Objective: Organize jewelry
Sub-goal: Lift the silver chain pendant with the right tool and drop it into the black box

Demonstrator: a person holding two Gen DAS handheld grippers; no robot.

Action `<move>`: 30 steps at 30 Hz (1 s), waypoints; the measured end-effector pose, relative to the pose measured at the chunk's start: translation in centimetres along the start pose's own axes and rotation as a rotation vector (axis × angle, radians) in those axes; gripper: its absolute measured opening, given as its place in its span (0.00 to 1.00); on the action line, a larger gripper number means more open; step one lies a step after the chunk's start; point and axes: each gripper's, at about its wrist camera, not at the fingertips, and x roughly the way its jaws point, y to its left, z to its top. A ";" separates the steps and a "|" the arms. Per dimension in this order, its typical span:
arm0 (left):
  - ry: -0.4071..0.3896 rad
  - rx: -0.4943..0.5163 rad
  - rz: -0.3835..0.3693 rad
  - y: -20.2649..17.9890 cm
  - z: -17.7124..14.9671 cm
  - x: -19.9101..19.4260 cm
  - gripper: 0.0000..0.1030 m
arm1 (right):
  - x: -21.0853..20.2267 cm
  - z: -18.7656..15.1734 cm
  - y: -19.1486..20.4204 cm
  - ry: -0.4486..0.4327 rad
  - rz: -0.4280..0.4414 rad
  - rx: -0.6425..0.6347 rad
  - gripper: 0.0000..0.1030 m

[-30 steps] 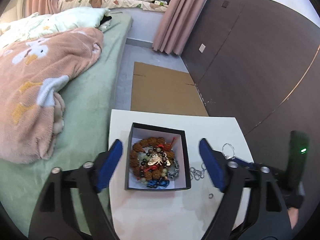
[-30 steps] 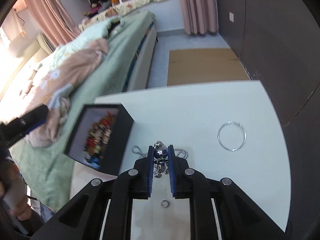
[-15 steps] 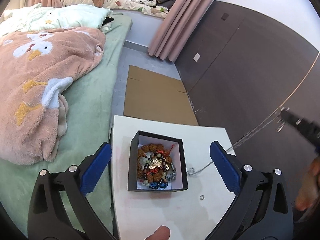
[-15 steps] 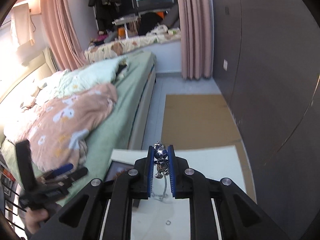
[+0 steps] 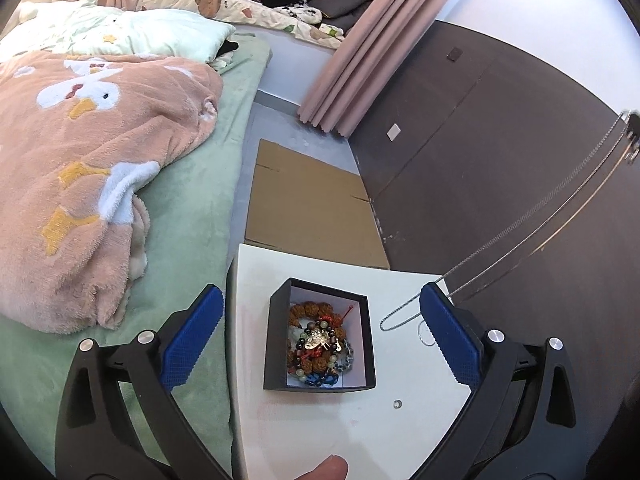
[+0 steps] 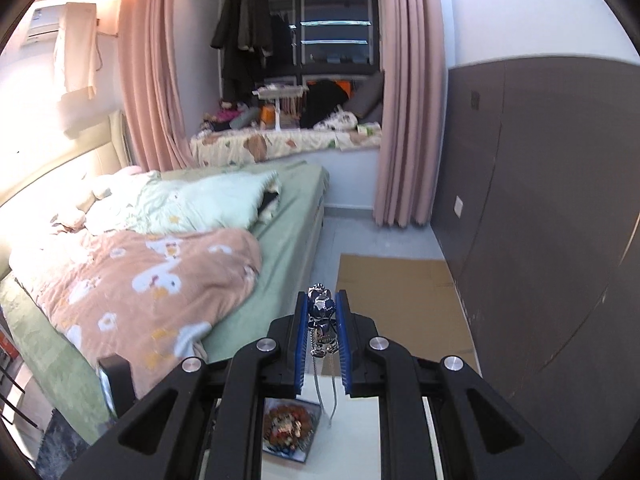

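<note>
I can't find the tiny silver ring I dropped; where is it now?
The tiny silver ring shows in the left wrist view, lying on the white table just right of the black jewelry box's near corner.

Silver chain necklace (image 5: 532,216) runs off frame at 2 o'clock; small silver ring (image 5: 397,403) on tabletop (image 5: 320,432) too small to tell detail.

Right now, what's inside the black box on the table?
The black box holds a pile of beaded bracelets with a gold charm on top. Whatever lies beneath the pile is hidden.
</note>
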 end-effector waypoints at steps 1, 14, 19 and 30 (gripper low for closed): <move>-0.001 -0.003 0.000 0.2 0.1 0.0 0.95 | -0.3 0.4 0.4 -0.009 0.001 -0.006 0.13; -0.019 -0.081 0.018 3.1 0.5 -1.0 0.95 | 7.2 -5.4 4.0 0.137 0.094 0.006 0.13; -0.018 -0.100 0.035 4.0 0.5 -1.2 0.95 | 12.1 -10.4 4.1 0.252 0.143 0.062 0.14; 0.003 -0.076 0.057 3.0 0.1 -0.1 0.95 | 14.7 -17.2 -1.0 0.323 0.147 0.211 0.70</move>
